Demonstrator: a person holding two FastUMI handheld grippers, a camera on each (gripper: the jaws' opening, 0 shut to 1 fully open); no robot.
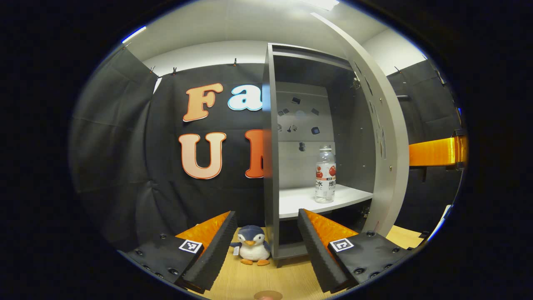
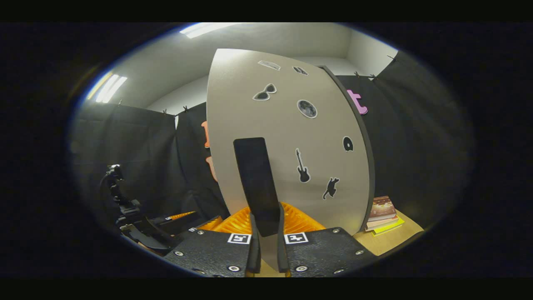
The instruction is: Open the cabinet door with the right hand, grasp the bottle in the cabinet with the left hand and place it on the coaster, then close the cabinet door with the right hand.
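My right hand-held gripper (image 2: 266, 246) is clamped on the dark handle (image 2: 257, 185) of the open cabinet door (image 2: 291, 137). My left hand-held gripper (image 1: 266, 246) gapes wide, holding nothing, above the tabletop (image 1: 266, 279). The bottle (image 1: 325, 174) stands upright on the cabinet (image 1: 270, 137) shelf (image 1: 300, 200), beyond a toy penguin (image 1: 251, 245).

bottle (image 1: 325, 174) on shelf (image 1: 300, 200) inside cabinet (image 1: 270, 125), toy penguin (image 1: 252, 246) before cabinet, left of bottle

- Black cloth (image 1: 125, 137) is hung as the booth's walls, clipped along its top edge.
- A pale ceiling (image 2: 266, 39) is lit by strip lights (image 2: 109, 88).
- A light wooden tabletop (image 1: 287, 279) is seen below.
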